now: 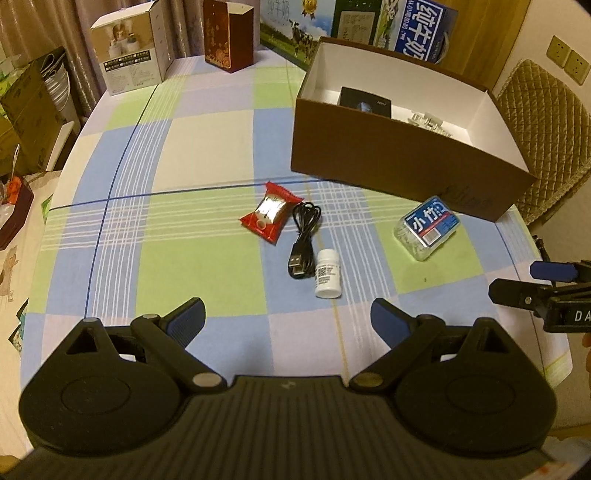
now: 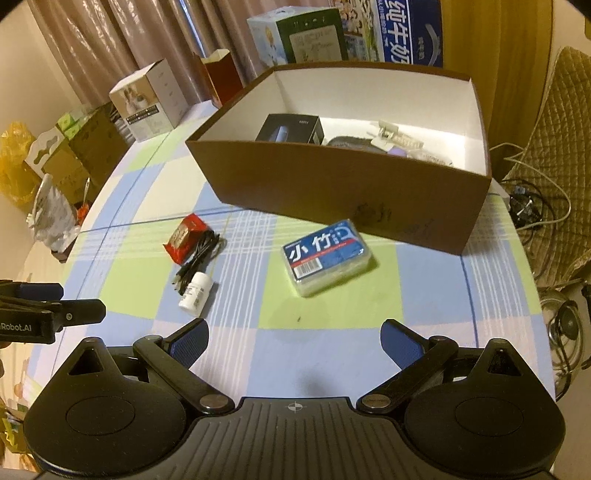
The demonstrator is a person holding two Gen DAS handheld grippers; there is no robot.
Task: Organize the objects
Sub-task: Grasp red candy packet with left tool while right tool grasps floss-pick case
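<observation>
- Nearest, the left gripper (image 1: 287,318) hung over the checked table (image 1: 207,147) with its fingers spread wide and nothing between them.
- The right gripper (image 2: 294,339) was likewise spread and empty, near the table's right edge; the side of the other tool read "Robot.AI" in its view.
- Just beyond the left gripper a white bottle (image 1: 327,273) lay on its side; its label carried a QR code, the small print too fine to read.
- Touching the bottle, a black USB cable (image 1: 303,236) lay loosely coiled, and just left of it sat a red snack packet (image 1: 269,212) with unreadable gold print.
- Well to the right, a clear box (image 2: 327,255) with a blue label read "小竹" above a barcode.
- Farther off stood the brown box (image 2: 343,192), already holding a black carton (image 2: 290,127), a clear clip (image 2: 386,132) and a few half-hidden things.
- My judgement: sorting was partly done, with four items left on the cloth to go into the box.
- Farthest, a blue milk carton (image 1: 424,29) bore large Chinese characters.
</observation>
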